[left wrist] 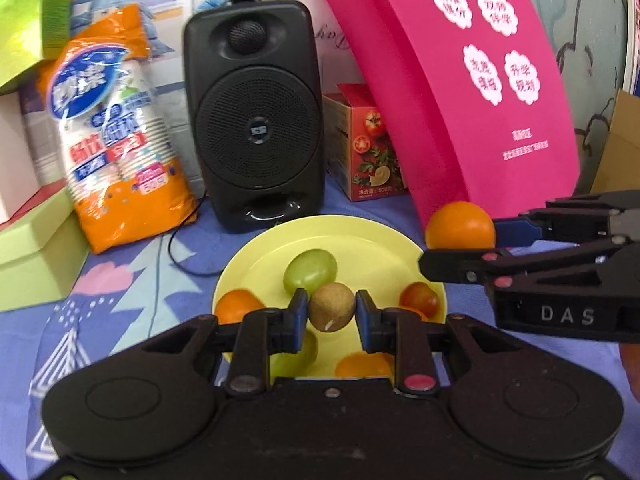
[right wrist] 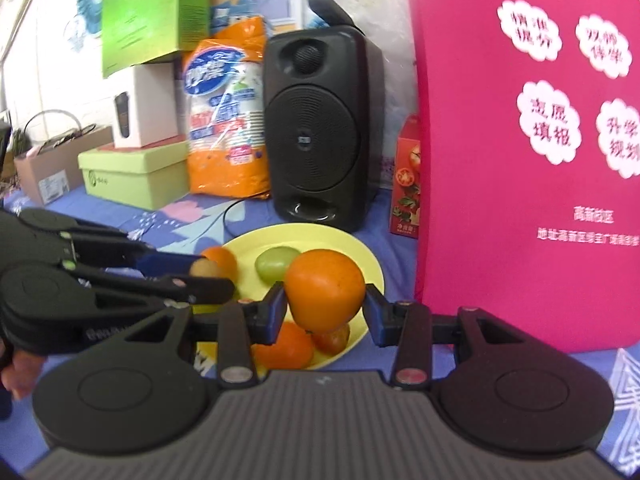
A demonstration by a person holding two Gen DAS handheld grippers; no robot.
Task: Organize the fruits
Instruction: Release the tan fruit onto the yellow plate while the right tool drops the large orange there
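Gripping a small brown round fruit (left wrist: 331, 307), the left tongs (left wrist: 331, 312) sit clamped on it above the yellow plate (left wrist: 280, 240), both blue pads pressed on its sides. The right tongs (right wrist: 325, 300) are closed on an orange (right wrist: 324, 290), held above the plate's right part in the right wrist view; in the left wrist view that orange (left wrist: 460, 225) hangs off the plate's right rim, in front of the pink board (left wrist: 460, 80).

On the plate: a green fruit (left wrist: 310, 271) near the middle, a small orange fruit (left wrist: 238, 306) at the left edge, a reddish fruit (left wrist: 419, 299) at the right edge, another orange fruit (right wrist: 284, 346) near the front, partly hidden by the tongs.

The plate rests on a blue patterned cloth (left wrist: 120, 300) over the table. Behind it stand a black speaker (left wrist: 256, 128), an orange paper-cup pack (left wrist: 116, 132) to its left, a tomato-print carton (left wrist: 368, 148) to its right. A green box (right wrist: 136, 176) sits further left.
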